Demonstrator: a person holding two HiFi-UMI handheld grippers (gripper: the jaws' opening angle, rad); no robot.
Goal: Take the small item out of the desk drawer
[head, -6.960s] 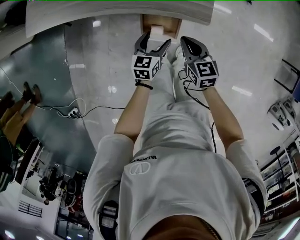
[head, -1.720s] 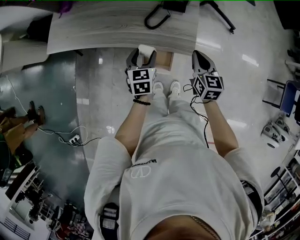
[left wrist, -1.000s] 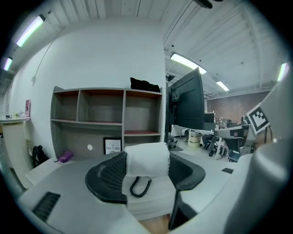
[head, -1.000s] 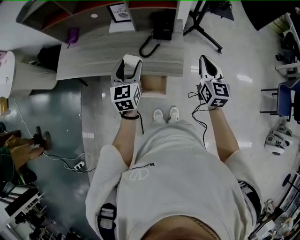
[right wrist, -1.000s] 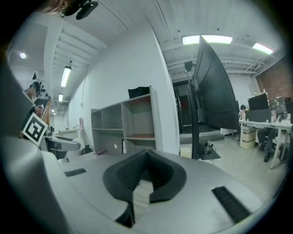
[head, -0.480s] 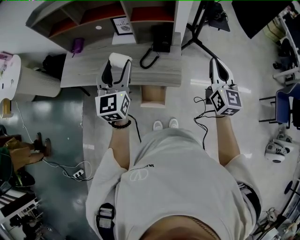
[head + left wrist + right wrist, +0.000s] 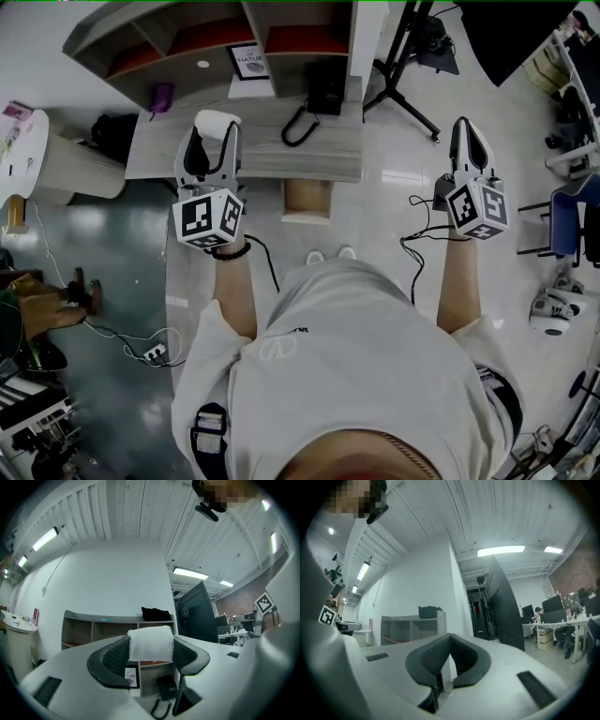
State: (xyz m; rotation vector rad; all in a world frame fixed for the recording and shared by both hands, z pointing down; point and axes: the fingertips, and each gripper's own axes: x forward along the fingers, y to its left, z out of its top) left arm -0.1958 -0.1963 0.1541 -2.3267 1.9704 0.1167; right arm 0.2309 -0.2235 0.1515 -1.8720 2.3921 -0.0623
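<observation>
The small item (image 7: 150, 643), a white cloth-like wad, is clamped between the pads of the left gripper (image 7: 211, 141). The jaws stand partly apart and press on its two sides. From the marker cube (image 7: 208, 220) it sits at 12 o'clock, right at the jaw tips and showing a little past them.

In the left gripper view its broad side runs from 9 to 3 o'clock, bridging pad to pad. It is a bit wider than it is tall, and how deep it goes between the jaws I cannot tell. The gripper points roughly level, toward the shelves behind the desk.

The desk (image 7: 309, 155) top shows under and just beyond the tips in the head view. The drawer (image 7: 307, 199), pulled out below the desk edge, lies at about 4 o'clock from the tips and apart from them. So the item is clear of the drawer.

The right gripper (image 7: 466, 127) is at 3 o'clock, well apart, with its jaws together on nothing.

Any set-down probably falls to the left hand, with the desk top the closest surface.
</observation>
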